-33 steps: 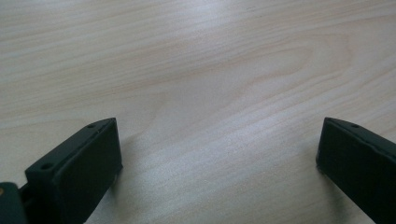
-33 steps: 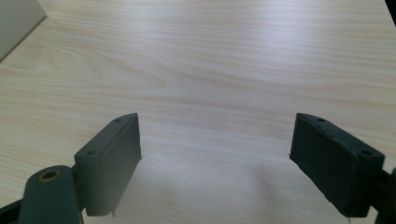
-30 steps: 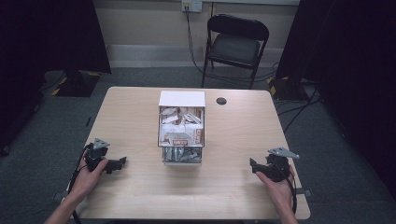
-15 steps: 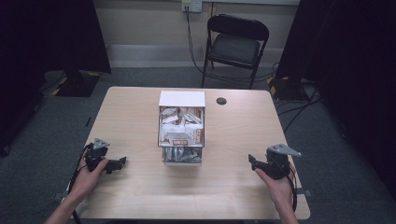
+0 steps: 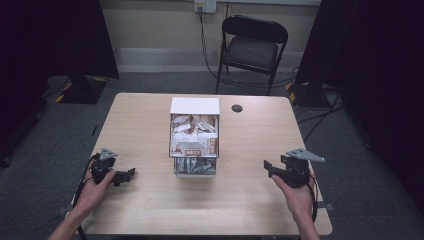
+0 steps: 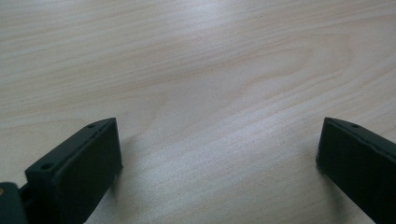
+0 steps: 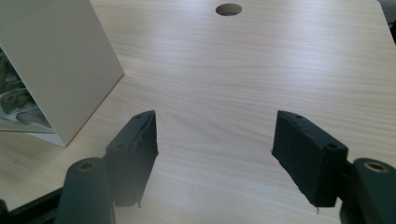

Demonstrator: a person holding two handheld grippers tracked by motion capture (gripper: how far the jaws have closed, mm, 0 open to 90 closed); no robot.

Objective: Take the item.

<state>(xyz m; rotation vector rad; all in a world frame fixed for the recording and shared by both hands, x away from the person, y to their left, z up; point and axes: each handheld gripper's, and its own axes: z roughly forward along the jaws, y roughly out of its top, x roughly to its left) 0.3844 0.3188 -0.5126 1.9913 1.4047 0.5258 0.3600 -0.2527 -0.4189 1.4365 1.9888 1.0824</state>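
A white box (image 5: 195, 106) full of wrapped packets (image 5: 194, 131) stands open-topped at the middle of the wooden table (image 5: 140, 120). My left gripper (image 5: 128, 175) rests near the front left, pointing toward the box, its jaws wide apart over bare wood (image 6: 219, 154). My right gripper (image 5: 268, 167) hovers near the front right, also aimed at the box. Its jaws have just been closing and still stand apart with nothing between them (image 7: 215, 135). The box's plain white side (image 7: 56, 60) is off to the left in the right gripper view.
A round cable hole (image 5: 236, 108) lies in the tabletop behind and to the right of the box, also seen ahead of the right gripper (image 7: 229, 9). A black folding chair (image 5: 252, 47) stands beyond the table's far edge. Cables run over the floor at the right.
The right hand has lifted its gripper a little off the table, and its jaws look narrower. The left hand and the box have stayed put.
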